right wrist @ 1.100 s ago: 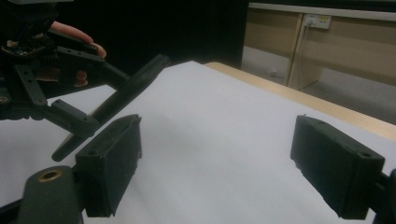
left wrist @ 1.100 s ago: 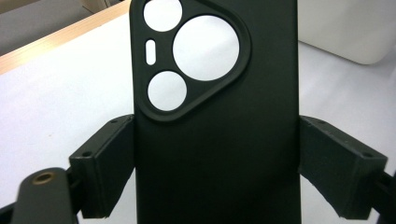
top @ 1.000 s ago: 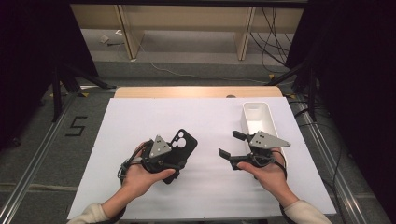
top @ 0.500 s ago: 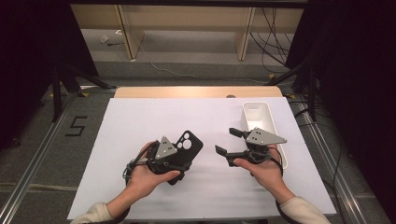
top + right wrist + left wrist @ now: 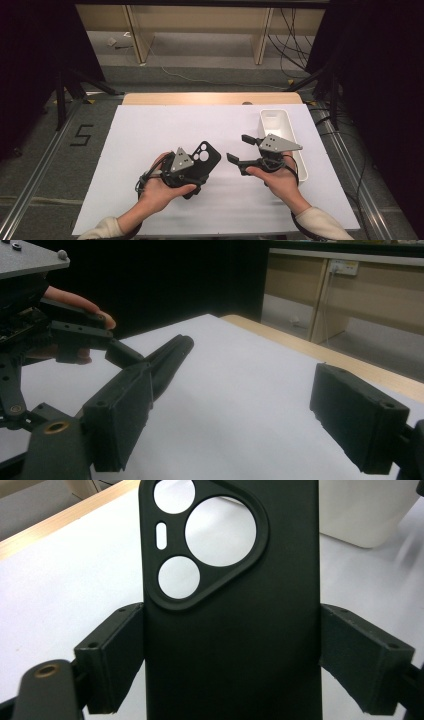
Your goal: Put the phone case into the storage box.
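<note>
White sheeting (image 5: 150,135) covers the table in front of me, with a strip of bare wood along its far edge and a dark, cable-strewn floor beyond; on the high view my left gripper (image 5: 192,167) sits low over the sheet, left of centre, held in my left hand (image 5: 162,187); its jaws are clamped on the long edges of a black phone case (image 5: 230,610), one pad on each side, as the left gripper view shows; the case's camera cutouts point away from the hand, and that end (image 5: 205,155) sticks out past the gripper toward the far right; my right gripper (image 5: 242,149), in my right hand (image 5: 275,175), is just beside it to the right, its jaws spread wide with nothing between them; they face left toward the case; on the right gripper view I see the case edge-on (image 5: 167,362) beyond my own near pad; a white tray (image 5: 280,125) lies along the sheet's right side, partly under that gripper.
</note>
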